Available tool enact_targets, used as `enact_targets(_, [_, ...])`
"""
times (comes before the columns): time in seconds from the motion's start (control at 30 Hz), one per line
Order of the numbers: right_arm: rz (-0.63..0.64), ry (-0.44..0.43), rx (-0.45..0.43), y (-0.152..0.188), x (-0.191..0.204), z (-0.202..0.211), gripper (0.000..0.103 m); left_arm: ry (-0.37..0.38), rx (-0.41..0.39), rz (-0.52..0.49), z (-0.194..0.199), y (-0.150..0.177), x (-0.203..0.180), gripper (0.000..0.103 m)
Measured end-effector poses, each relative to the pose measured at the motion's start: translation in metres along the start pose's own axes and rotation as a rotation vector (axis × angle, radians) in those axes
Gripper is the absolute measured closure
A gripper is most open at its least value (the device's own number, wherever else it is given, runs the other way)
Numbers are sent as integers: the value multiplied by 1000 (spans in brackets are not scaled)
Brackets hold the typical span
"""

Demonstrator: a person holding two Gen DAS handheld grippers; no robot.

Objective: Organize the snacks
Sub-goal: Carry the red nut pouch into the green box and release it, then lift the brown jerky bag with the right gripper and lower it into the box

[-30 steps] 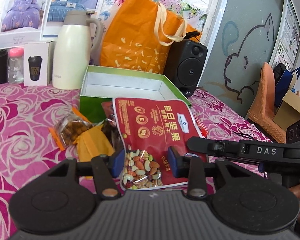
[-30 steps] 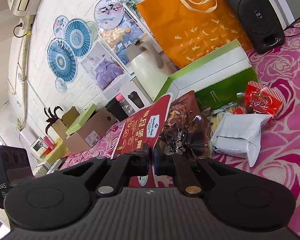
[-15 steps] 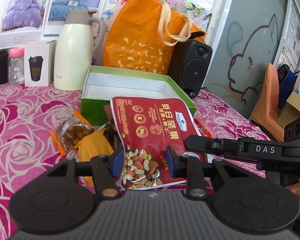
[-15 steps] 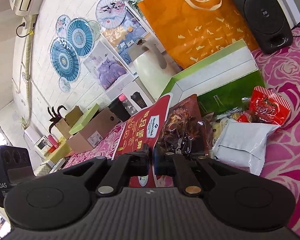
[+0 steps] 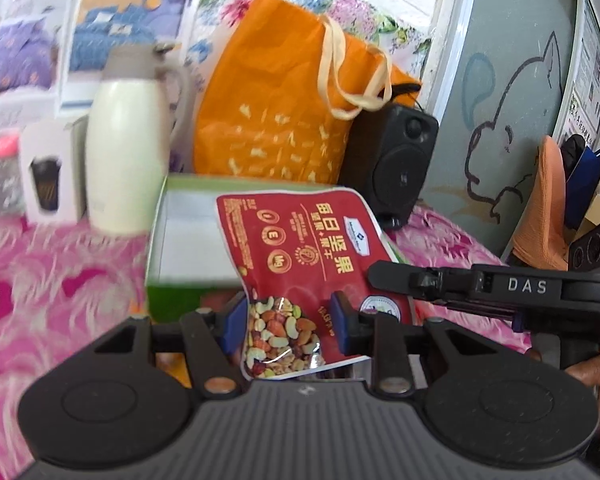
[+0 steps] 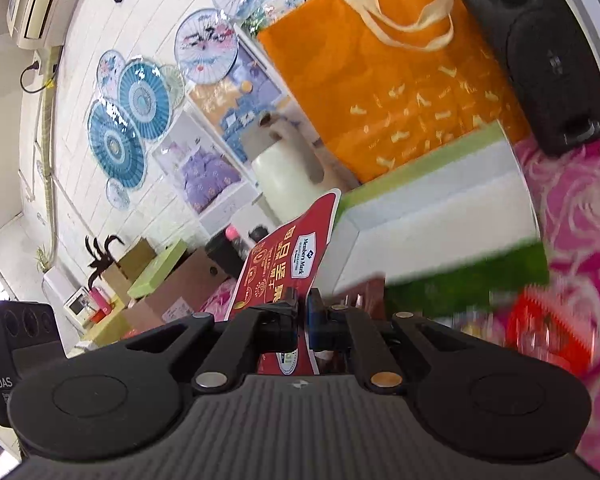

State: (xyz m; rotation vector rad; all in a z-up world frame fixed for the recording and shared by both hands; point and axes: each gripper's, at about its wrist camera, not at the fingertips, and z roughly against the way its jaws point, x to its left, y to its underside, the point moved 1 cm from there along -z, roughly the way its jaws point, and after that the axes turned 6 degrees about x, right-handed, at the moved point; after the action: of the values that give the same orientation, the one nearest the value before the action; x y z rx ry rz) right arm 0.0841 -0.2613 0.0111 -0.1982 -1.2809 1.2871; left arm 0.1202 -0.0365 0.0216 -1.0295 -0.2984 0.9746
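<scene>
Right gripper (image 6: 303,316): clenched on the near edge of the red nut pouch (image 6: 290,264), which stands edge-on between its pads at lower centre of the right wrist view. Left gripper (image 5: 288,322): the pouch's windowed end (image 5: 300,272) sits between the blue pads (image 5: 233,320). Its jaws have just been closing, and the pads appear to meet the pouch's sides, so we read it as grasping too, lightly.

The pouch is carried clear of the surface (image 5: 60,280), its far end overlapping the open green box (image 5: 188,240) at mid-frame of the left view.

Step in hand, as we judge it: lowering the pouch into the box. To do it well we would keep both grippers level with each other so the pouch does not fold, clear the near green wall first, then lay it flat on the white floor before loosening either grip.

View differences:
- Left wrist view: the pouch's printed face and nut window; the right gripper's body from the side; a hand at the lower right edge.
- Right wrist view: a red snack packet (image 6: 548,332), blurred, at lower right on the surface, and the box's full width (image 6: 440,216).

Both views are motion-blurred.
</scene>
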Motion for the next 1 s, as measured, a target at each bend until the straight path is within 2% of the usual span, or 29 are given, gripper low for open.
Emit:
enact_targets(0.13, [37,13,-43,-31,-13,-16,92,-9,-29,-34,-28,-32,4,74])
enact_targets(0.27, [57,11,-87,-38,-41,-33,92,-35,-28,-52,-60,-45,5,74])
enact_targets(0.37, [2,20,-75,-42,-62,-48,91,-60,-17,-63,-85,-49,7,73])
enact_targets(0.6, [30,79,-19,-55,-74,-70,91,-55,7,9,-118,-51,24,69])
enact_targets(0.67, [9,82,-5,-54,-78,-75,88,-61,20,27,-123,-49,28,65])
enact_targets(0.73, [-30,93,-6,-53,-83,-76,76,-78,31,34,-124,-47,31,55])
enact_targets(0.8, [-87,108,-41,-53,-87,-71,47,-118,20,19,-119,-46,33,50])
enact_targets(0.83, [-113,109,-62,-53,-88,-66,39,-139,12,18,-114,-46,34,40])
enact_targets(0.87, [-132,105,-87,-53,-88,-59,22,-151,3,20,-108,-46,36,35])
enact_targets(0.9, [-139,107,-105,-53,-87,-51,19,-160,-8,25,-100,-45,38,29])
enact_targets(1.0, [-92,96,-108,-46,-75,-28,19,-175,-28,31,-71,-37,40,27])
